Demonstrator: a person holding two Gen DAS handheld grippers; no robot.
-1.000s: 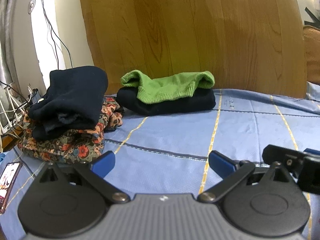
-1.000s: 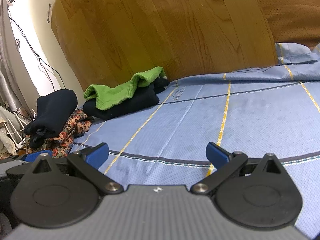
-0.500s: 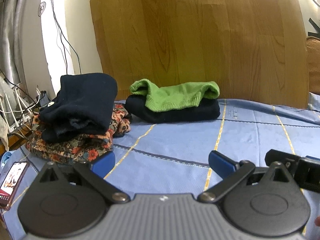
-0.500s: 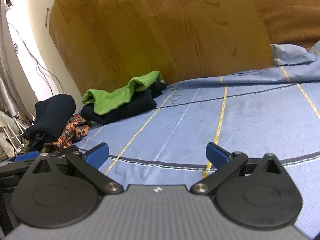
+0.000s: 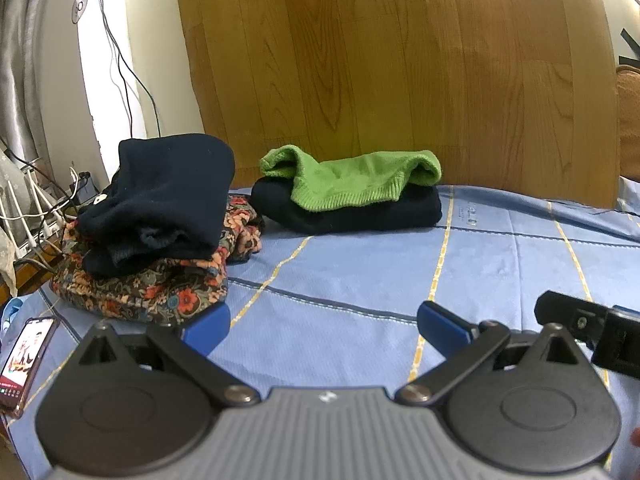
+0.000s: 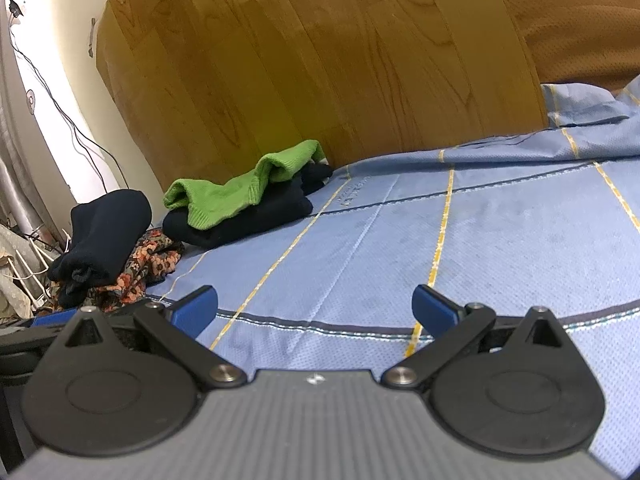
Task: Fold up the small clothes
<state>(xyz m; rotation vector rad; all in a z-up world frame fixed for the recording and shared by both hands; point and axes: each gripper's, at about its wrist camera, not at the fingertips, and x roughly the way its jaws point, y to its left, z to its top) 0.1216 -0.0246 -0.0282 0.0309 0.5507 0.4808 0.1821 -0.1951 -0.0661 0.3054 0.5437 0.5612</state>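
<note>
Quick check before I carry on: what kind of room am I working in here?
Probably a bedroom at home: a blue bedsheet with yellow stripes is the work surface, a brown pillow lies at its far end, and charger cables trail beside it.

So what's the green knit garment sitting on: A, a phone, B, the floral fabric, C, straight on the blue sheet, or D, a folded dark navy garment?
D: the green knit garment lies on top of a folded dark navy garment by the wooden board, apart from the floral fabric.
</note>
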